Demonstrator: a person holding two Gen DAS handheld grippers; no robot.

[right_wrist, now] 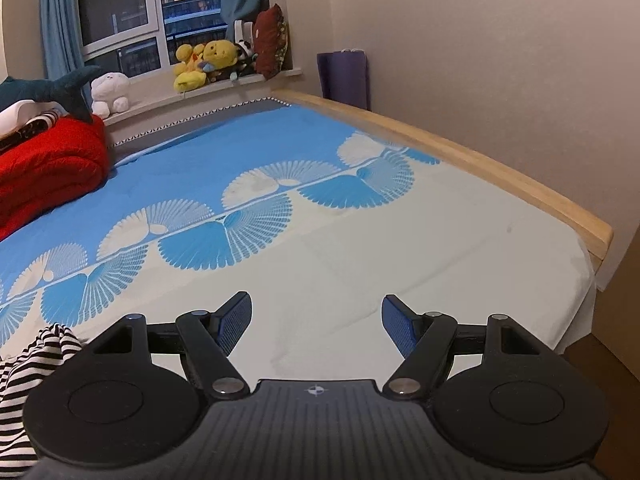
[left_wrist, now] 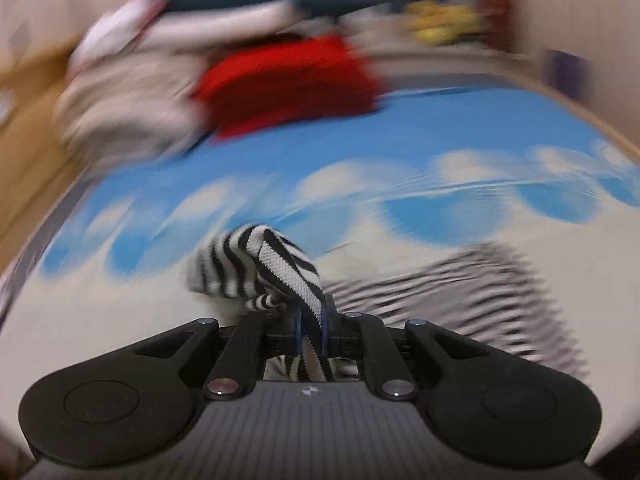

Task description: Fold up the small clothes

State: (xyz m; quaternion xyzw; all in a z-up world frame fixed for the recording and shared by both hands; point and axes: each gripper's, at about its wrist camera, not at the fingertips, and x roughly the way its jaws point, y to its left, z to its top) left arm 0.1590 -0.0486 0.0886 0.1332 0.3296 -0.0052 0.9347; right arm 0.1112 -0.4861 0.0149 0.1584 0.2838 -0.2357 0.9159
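Pinching: left tool (left_wrist: 310,330) is pressed together on a strip of the striped garment (left_wrist: 276,270), the black-and-white fabric running between its blue pads and bunching just ahead of them.
Garment place: the gripped part is lifted above the bed (left_wrist: 200,320); more striped cloth shows blurred to the right of the tool in the left wrist view, low over the white part of the sheet. In the right wrist view a fold of the same garment (right_wrist: 24,368) lies at the lower left edge, beside the right tool's body.
Right tool (right_wrist: 316,326): spread wide, blue pads (right_wrist: 236,322) well apart, nothing between them, above bare white sheet.
Sheet (right_wrist: 360,248): white near the tools, blue farther off, with a band of fan shapes across the middle.
Red quilt (right_wrist: 48,160): folded, on the far left of the bed, with other bedding on top.
Bed frame (right_wrist: 500,176): pale wood along the right side, next to the wall.
Sill: yellow plush toys (right_wrist: 204,62), a white plush (right_wrist: 110,92) and a dark red cushion (right_wrist: 270,40) below the window.
Blur: left wrist view is smeared; far details there cannot be told.
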